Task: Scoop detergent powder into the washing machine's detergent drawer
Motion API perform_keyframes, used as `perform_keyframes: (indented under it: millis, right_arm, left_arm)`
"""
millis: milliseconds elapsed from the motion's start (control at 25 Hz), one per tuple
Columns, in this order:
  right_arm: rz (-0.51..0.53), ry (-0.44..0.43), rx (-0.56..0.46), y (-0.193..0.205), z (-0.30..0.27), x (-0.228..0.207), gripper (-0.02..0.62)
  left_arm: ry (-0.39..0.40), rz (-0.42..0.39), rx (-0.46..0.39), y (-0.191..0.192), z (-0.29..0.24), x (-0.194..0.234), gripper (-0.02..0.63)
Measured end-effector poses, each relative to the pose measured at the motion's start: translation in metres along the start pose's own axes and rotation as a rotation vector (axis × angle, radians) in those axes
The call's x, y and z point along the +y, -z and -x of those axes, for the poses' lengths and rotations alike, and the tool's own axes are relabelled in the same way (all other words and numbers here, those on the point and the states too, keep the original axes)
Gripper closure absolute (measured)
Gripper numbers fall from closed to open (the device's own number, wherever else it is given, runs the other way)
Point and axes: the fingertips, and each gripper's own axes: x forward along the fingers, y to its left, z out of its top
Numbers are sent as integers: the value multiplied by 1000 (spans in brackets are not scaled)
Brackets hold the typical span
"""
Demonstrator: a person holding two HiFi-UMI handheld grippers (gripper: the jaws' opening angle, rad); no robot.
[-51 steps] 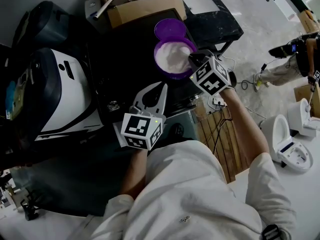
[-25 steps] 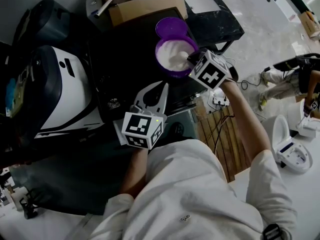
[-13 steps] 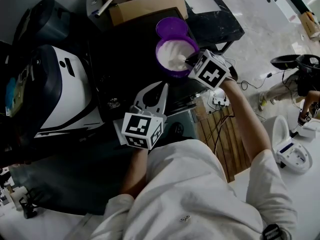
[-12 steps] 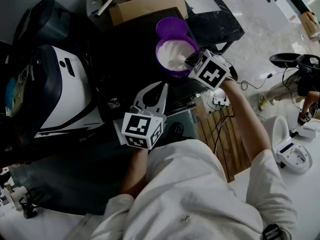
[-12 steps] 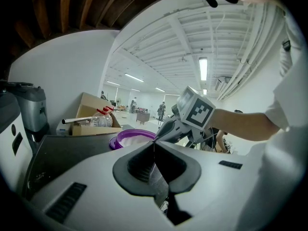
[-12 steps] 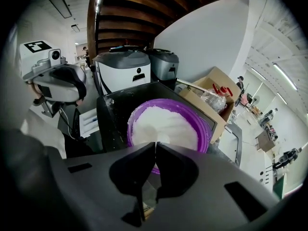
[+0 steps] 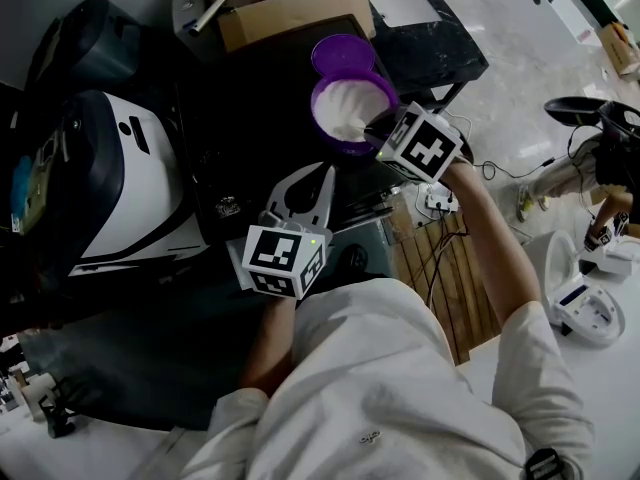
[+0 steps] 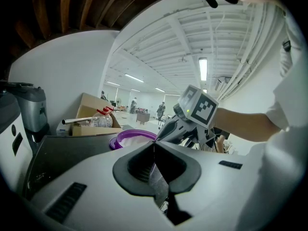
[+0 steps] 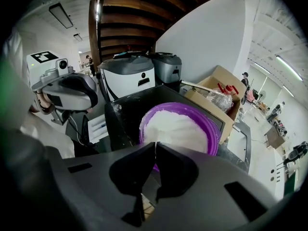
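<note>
Both left gripper [image 8: 154, 145] and right gripper [image 9: 155, 144] (at powder tub [image 9: 214, 131]) hold jaws together.

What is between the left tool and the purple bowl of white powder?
Only a short, bare strip of black surface shows between the left tool and the purple bowl in the head view.

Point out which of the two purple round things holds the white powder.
The larger purple bowl, nearer the right gripper; the smaller purple disc beyond it holds none.
</note>
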Motion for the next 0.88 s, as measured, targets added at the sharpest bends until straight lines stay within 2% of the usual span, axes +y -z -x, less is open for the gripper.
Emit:
perform_keyframes:
  millis: [480,880]
  right_arm:
    - [-145,-61,-149,-13,1,11,584]
    - [-350,-87,-263,-17,-3,12,584]
  left_arm:
    - [6,-1,0,0,-2,-3,588]
    - [3,-4,-1,-1,-2,-2,588]
